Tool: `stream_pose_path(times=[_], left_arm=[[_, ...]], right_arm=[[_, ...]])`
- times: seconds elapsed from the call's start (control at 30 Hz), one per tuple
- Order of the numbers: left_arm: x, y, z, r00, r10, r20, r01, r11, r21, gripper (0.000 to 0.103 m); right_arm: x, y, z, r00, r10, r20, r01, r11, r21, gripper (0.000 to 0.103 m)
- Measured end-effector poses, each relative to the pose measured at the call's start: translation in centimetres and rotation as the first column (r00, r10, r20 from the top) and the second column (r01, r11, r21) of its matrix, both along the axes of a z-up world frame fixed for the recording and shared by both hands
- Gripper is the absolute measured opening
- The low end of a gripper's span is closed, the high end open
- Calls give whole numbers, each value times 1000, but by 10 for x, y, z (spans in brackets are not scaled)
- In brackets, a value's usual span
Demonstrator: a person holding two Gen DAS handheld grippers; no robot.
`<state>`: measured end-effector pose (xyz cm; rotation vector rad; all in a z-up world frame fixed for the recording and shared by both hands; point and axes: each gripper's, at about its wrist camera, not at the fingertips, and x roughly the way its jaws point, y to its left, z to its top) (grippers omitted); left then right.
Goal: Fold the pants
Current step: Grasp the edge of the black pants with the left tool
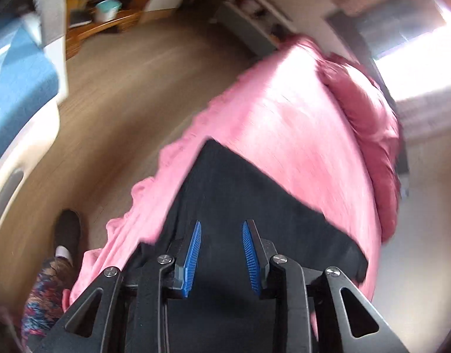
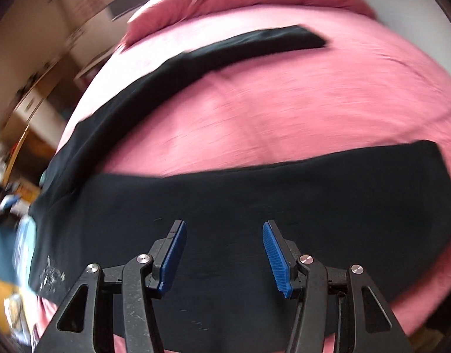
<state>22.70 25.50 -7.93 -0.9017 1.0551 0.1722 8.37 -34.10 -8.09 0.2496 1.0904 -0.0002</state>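
Black pants [image 2: 254,194] lie spread flat on a pink bedsheet [image 2: 284,103]. One leg runs across the near part of the right wrist view, the other leg [image 2: 225,50] stretches toward the far side. My right gripper [image 2: 224,226] is open and empty, hovering just above the near leg. In the left wrist view the pants [image 1: 240,191] fill the lower middle. My left gripper [image 1: 221,226] is open and empty above that black cloth near the bed's left edge. The view is motion-blurred.
The bed's left edge [image 1: 143,194] drops to a wooden floor [image 1: 122,103]. A person's shoe [image 1: 68,232] and patterned trouser leg stand beside the bed. A crumpled darker pink duvet [image 1: 369,123] lies along the far side. Furniture and shelves [image 1: 249,20] stand beyond.
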Motion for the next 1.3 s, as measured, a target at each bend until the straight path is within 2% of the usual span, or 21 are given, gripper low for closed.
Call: stream_pose_path(times=[0.1,0.17,0.2,0.3,0.47,0.57,0.63,0.67,0.8,0.87,0.97,1.03,1.07,1.13,1.17,1.2,1.3], left_arm=[[29,12,-16,999,35,-36,-37,997,-61,34],[45,17,-23,997,66,-46,-69,996,-53,37],[56,20,-29,996,68,-61,-72,996,-58,42],[77,22,-43,993,68,-96,-77,993,-91,44],[107,20,-61,990,51,-129,-62,995,-82,45],[117,12,-66,989,24,-148,-31,999,-44,42],[123,4,-67,989,1,-150,-1,1000,2,23],[125,-2,-65,989,-18,-145,24,999,38,10],[120,-14,-45,994,-60,-92,72,988,136,1],[110,-21,-22,997,-79,1,77,982,172,0],[93,-30,10,986,-116,117,95,981,167,0],[80,-31,31,977,-133,165,104,979,175,0],[77,-27,35,979,-121,163,94,982,166,1],[80,-16,26,988,-113,104,101,988,114,17],[79,-12,18,992,-103,74,94,989,116,29],[79,-8,9,995,-89,43,83,989,125,34],[80,7,-29,997,-48,-58,51,997,64,37]], right_arm=[[9,18,-12,999,39,-29,-39,999,23,55],[14,25,-17,998,44,-49,-43,999,30,55],[16,27,-21,997,42,-61,-39,998,42,55],[21,26,-29,996,37,-81,-34,999,41,55],[23,25,-37,995,22,-100,-17,999,49,56],[23,25,-39,994,16,-105,-10,999,52,56],[25,24,-39,994,16,-105,-11,999,48,57],[25,24,-40,994,17,-105,-12,999,45,57],[19,29,-41,995,23,-99,-20,999,33,57],[18,31,-42,995,24,-98,-21,999,32,57],[18,34,-42,995,26,-96,-23,999,34,58],[18,35,-42,995,22,-94,-19,999,36,58],[17,36,-42,995,22,-94,-19,999,32,58],[16,37,-41,996,17,-91,-14,1000,28,58],[15,37,-40,996,12,-90,-10,1000,28,58],[13,35,-39,996,5,-91,-2,1000,28,58],[11,33,-39,995,-2,-101,5,1000,30,58]])
